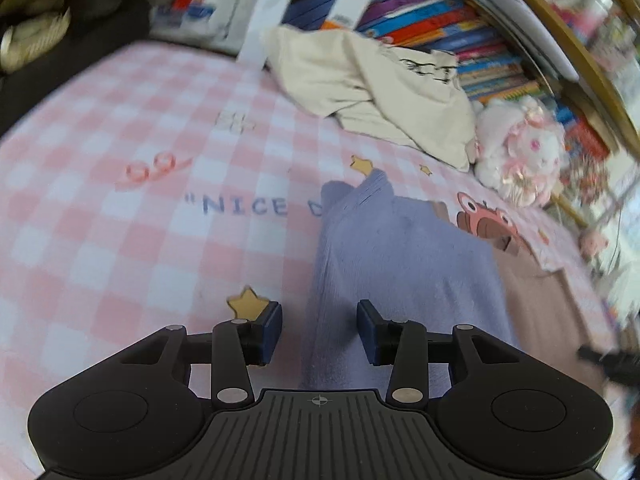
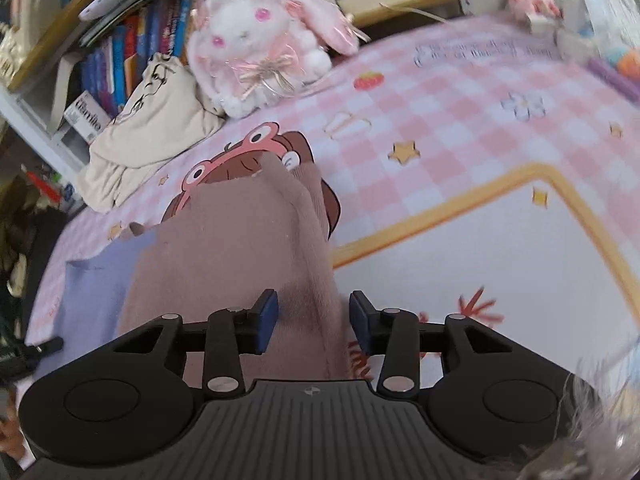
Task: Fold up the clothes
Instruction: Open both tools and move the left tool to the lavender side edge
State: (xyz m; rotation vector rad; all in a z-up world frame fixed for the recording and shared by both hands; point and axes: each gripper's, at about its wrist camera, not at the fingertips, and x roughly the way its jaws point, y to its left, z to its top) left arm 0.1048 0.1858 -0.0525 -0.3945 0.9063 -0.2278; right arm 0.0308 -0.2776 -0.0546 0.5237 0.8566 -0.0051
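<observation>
A lavender cloth point(image 1: 400, 264) lies flat on the pink checked bed cover point(image 1: 120, 200), with a dusty-pink garment point(image 1: 548, 304) beside it on the right. My left gripper point(image 1: 319, 330) hovers open over the lavender cloth's left edge, nothing between its blue pads point(image 1: 272, 334). In the right wrist view the dusty-pink garment point(image 2: 240, 248) stretches ahead, its thick folded edge running between the pads of my right gripper point(image 2: 313, 322), which stands open above it. The lavender cloth point(image 2: 96, 292) shows to the left. A crumpled cream garment point(image 1: 384, 92) lies at the back.
A white-and-pink plush rabbit point(image 2: 260, 36) sits by the cream garment point(image 2: 152, 128). Shelves packed with books point(image 1: 440, 24) run behind the bed. A white panel with a yellow border point(image 2: 500, 248) is printed on the cover at the right.
</observation>
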